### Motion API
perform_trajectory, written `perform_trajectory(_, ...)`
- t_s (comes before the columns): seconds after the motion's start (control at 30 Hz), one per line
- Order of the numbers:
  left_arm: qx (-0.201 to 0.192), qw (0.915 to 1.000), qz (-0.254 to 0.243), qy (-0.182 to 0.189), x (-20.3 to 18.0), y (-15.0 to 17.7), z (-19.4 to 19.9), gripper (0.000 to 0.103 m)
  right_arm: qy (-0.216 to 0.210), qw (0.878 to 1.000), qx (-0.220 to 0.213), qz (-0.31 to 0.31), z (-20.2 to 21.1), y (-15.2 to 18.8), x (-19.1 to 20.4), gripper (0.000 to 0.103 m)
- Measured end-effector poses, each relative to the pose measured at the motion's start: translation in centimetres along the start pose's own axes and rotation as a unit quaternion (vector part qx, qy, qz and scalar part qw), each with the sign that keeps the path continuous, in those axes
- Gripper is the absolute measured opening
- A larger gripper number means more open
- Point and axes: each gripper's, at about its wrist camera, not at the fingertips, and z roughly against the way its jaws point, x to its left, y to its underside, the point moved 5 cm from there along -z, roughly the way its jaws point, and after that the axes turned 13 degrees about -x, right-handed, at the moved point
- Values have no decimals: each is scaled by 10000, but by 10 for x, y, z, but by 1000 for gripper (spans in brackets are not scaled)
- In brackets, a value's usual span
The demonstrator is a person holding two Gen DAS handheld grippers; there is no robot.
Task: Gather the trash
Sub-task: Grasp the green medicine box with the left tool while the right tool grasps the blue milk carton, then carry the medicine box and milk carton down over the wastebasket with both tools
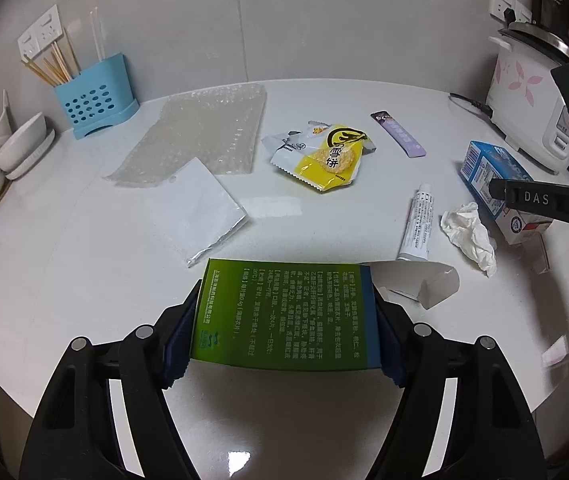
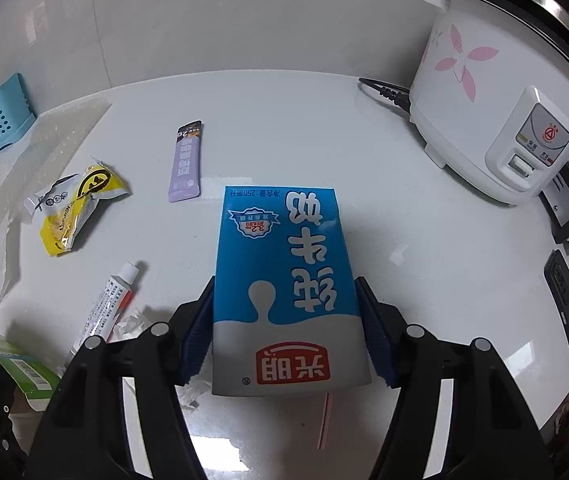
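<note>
My jaws are clenched on both sides: the left gripper (image 1: pixel 284 320) grasps a green medicine box (image 1: pixel 284 316) across its width, and the right gripper (image 2: pixel 284 332) grasps a blue milk carton (image 2: pixel 284 288) by its long sides, a pink straw (image 2: pixel 325 420) hanging below it.

I judge both cartons likely empty and soft, so squeezing harder could buckle them and let them slip from my pads. The green box's end flap (image 1: pixel 416 284) hangs open and could snag the ointment tube (image 1: pixel 418 222) or crumpled tissue (image 1: pixel 470 234) just beside it. If milk remains, tilting the carton could drip it through the straw.

Taking the rice cooker (image 2: pixel 500 120) as landmark, all other trash lies to its left on the white countertop (image 1: pixel 84 280): purple sachet (image 2: pixel 185 162) nearest, then yellow rice-cracker wrapper (image 2: pixel 76 208), foil pouch (image 1: pixel 200 212) and bubble wrap (image 1: pixel 204 136).

The blue utensil holder (image 1: pixel 92 100), farthest from the cooker, holds chopsticks. I see no bin.
</note>
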Motion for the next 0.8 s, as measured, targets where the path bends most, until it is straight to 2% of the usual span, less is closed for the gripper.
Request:
perform_trajectory(0.43, -317, 9994, 94, -50, 8, -13, 36, 72, -25, 9988, -455, -173, 45, 1, -4, 62)
perform_trajectory(0.8, -717, 9972, 216, -76, 21, -15, 91, 72, -196, 9922, -1211, -235, 127, 14, 4, 62)
